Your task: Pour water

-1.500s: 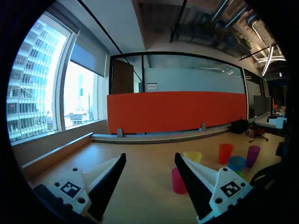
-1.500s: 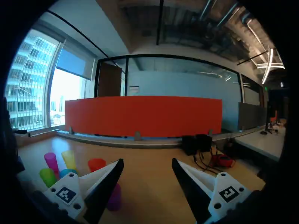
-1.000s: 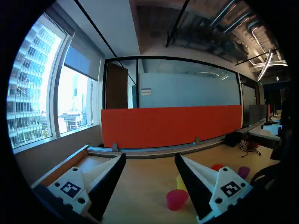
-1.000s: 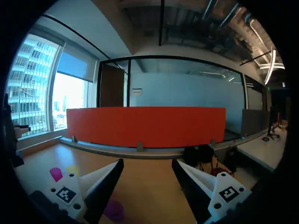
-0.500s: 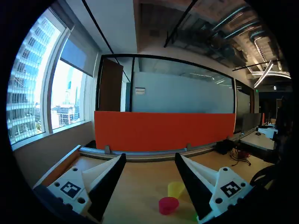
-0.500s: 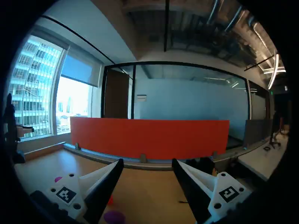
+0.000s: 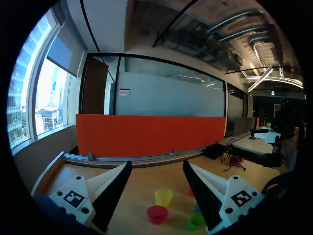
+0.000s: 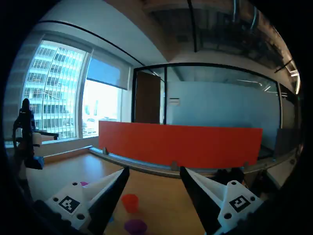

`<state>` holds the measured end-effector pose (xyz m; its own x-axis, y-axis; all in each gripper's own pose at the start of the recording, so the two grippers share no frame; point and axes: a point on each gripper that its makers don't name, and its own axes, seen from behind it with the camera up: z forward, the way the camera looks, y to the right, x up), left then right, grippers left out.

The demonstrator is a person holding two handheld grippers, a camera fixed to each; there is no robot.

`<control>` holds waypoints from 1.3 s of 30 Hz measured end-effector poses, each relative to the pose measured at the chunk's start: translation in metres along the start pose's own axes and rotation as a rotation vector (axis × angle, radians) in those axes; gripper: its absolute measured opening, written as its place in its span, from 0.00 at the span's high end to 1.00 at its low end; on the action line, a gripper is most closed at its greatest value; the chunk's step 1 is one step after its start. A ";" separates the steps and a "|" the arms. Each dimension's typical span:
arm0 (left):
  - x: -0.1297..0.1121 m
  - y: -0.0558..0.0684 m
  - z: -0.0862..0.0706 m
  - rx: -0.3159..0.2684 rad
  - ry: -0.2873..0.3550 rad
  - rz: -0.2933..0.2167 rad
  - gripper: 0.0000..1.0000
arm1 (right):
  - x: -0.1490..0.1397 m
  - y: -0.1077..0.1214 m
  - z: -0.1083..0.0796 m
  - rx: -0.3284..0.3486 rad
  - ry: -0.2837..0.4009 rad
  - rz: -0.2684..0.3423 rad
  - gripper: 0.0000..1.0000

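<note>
i've swung round: the pink cup (image 7: 157,214) and yellow cup (image 7: 163,197) now sit low centre on the counter (image 7: 144,181), framed by my left gripper (image 7: 156,162). it and the right gripper (image 8: 153,168) are spread apart, empty; i'd say picking a cup comes next.

In the left gripper view, three cups show whole at the bottom middle of the frame: one yellow cup (image 7: 163,196), one pink cup (image 7: 157,214) and one green cup (image 7: 195,220). In the right gripper view, two show clearly at the bottom: one red cup (image 8: 130,203) and one purple cup (image 8: 135,226). There is one orange panel (image 8: 180,145) across the middle.
</note>
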<state>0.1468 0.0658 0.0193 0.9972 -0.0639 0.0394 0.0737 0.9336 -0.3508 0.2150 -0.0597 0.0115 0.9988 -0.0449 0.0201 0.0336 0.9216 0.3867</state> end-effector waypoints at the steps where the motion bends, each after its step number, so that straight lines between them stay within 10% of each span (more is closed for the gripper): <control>1: 0.001 0.004 0.000 -0.013 0.000 -0.001 0.04 | 0.002 -0.005 0.000 0.020 0.002 -0.005 0.00; 15: 0.003 0.039 -0.006 -0.150 -0.002 0.051 0.04 | 0.012 -0.039 -0.001 0.205 0.004 -0.010 0.00; 39: -0.066 0.082 -0.011 -0.343 -0.147 0.102 0.03 | -0.016 -0.065 0.010 0.359 -0.118 -0.049 0.00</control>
<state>0.0874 0.1431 -0.0221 0.9888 0.0975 0.1134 -0.0001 0.7584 -0.6518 0.1962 -0.1230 -0.0052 0.9845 -0.1493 0.0918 0.0457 0.7246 0.6876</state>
